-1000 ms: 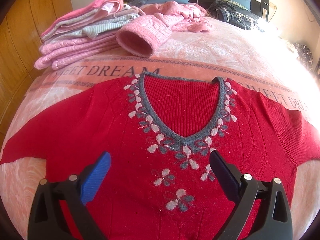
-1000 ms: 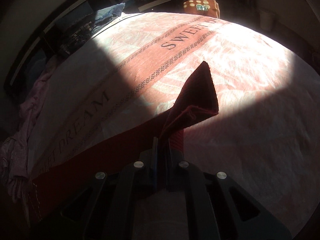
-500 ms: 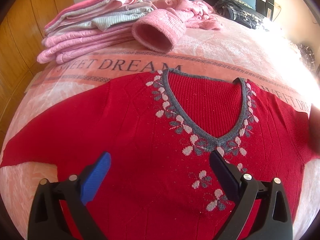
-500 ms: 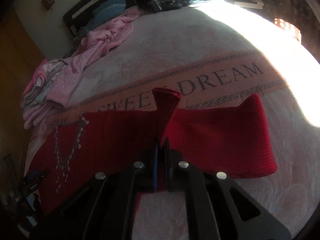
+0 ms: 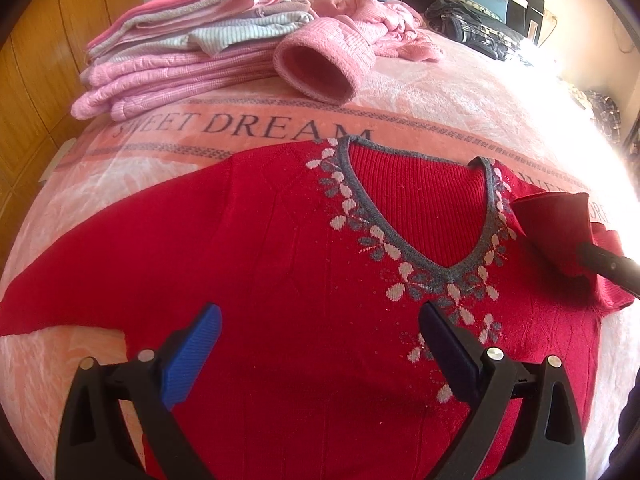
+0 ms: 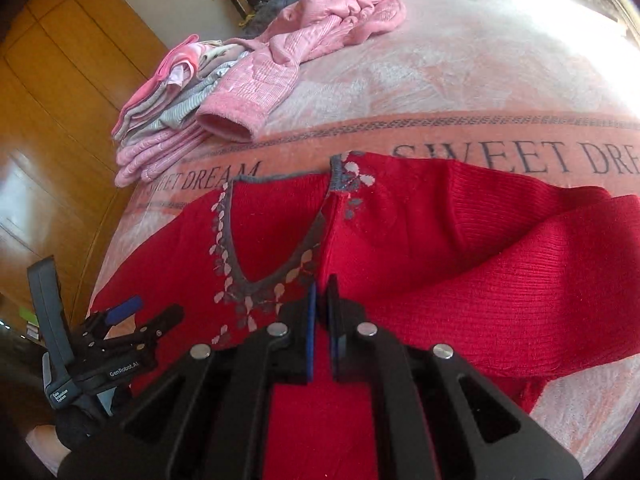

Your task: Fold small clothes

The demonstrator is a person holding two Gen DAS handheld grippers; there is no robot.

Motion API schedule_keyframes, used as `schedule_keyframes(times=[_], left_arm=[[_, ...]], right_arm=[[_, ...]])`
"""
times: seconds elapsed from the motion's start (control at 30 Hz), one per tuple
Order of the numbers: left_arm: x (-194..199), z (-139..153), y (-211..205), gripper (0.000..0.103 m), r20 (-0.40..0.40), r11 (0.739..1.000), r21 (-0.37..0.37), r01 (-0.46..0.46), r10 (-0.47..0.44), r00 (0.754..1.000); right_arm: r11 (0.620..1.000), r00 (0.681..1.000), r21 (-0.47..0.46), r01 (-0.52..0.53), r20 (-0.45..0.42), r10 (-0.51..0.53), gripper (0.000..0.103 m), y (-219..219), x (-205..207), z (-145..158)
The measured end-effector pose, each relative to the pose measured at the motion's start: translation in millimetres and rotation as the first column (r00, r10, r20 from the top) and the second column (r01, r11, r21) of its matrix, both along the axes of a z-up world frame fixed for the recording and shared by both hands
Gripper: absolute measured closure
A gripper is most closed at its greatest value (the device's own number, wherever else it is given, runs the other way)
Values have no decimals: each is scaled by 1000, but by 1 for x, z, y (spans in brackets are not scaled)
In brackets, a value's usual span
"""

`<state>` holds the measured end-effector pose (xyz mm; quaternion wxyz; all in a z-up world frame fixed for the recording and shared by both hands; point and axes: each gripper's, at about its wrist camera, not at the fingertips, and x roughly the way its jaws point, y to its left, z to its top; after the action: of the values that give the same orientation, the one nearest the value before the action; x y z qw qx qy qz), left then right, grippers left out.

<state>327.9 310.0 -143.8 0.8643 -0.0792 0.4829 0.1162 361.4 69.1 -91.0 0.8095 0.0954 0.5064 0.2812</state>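
Observation:
A red V-neck sweater (image 5: 280, 260) with a grey flowered collar lies flat, front up, on the pink blanket. My left gripper (image 5: 318, 312) hovers open just above its chest, nothing between the fingers; it also shows in the right wrist view as the left gripper (image 6: 154, 309) at the lower left. My right gripper (image 6: 322, 300) is shut on the sweater's right sleeve cuff (image 6: 332, 240), which stands up from the jaws beside the neckline. The sleeve (image 6: 500, 280) is doubled back across the shoulder. In the left wrist view the raised cuff (image 5: 556, 216) and the right gripper (image 5: 608, 268) sit at the right edge.
A stack of folded pink and striped clothes (image 5: 180, 60) sits at the back left. A loose pink jacket (image 5: 320, 68) lies beside it, its sleeve opening toward me. Dark clothes and blue pillows (image 5: 468, 24) lie by the headboard. A wooden wardrobe (image 5: 32, 80) flanks the bed's left side.
My right gripper has carried the sleeve cuff from the far right of the bed inward over the sweater to the neckline. The left gripper has drifted left, still open.

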Motion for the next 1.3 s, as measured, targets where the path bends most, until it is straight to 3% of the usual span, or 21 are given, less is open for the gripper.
schedule_keyframes(times=[0.17,0.27,0.3,0.4,0.67,0.8,1.0,1.07,1.1,1.17,1.2,1.23,1.3], left_arm=[[0,-4,12,4,-10,1000,-10,-19,19,1000],[2,-5,13,4,-17,999,-33,-25,25,1000],[3,-5,11,4,-18,999,-44,-22,21,1000],[7,-4,1,4,-14,997,-80,7,-9,1000],[30,-13,-53,5,-17,949,-284,139,-150,988],[45,-20,-78,6,-17,937,-306,171,-185,983],[62,-24,-94,21,-5,947,-262,183,-191,982],[66,-24,-99,34,11,951,-244,193,-196,981],[67,-24,-103,49,9,955,-231,189,-192,981],[67,-23,-108,65,17,965,-193,176,-176,984],[66,-23,-111,81,23,967,-182,176,-175,984],[64,-23,-111,90,28,968,-179,175,-173,985],[59,-19,-111,95,61,969,-183,163,-155,986]], right_arm=[[998,998,-36,-45,-35,44,99,25,-3,-16],[996,994,-44,-77,-86,73,90,34,-5,-31],[995,990,-38,-89,-109,84,81,34,-7,-36],[992,986,-12,-125,-108,123,79,31,-17,-33],[998,995,11,-67,-72,67,77,-40,-38,-7],[1000,997,16,-25,-78,26,77,-77,-46,-10],[999,996,28,17,-91,-14,77,-121,-59,-18],[999,995,31,37,-93,-34,76,-134,-61,-20],[998,994,35,48,-96,-45,75,-140,-62,-22],[997,992,43,71,-107,-66,75,-152,-63,-25],[996,991,45,81,-112,-76,75,-156,-63,-26],[995,990,43,89,-115,-84,75,-160,-63,-27],[994,988,38,104,-119,-99,75,-166,-62,-29]])
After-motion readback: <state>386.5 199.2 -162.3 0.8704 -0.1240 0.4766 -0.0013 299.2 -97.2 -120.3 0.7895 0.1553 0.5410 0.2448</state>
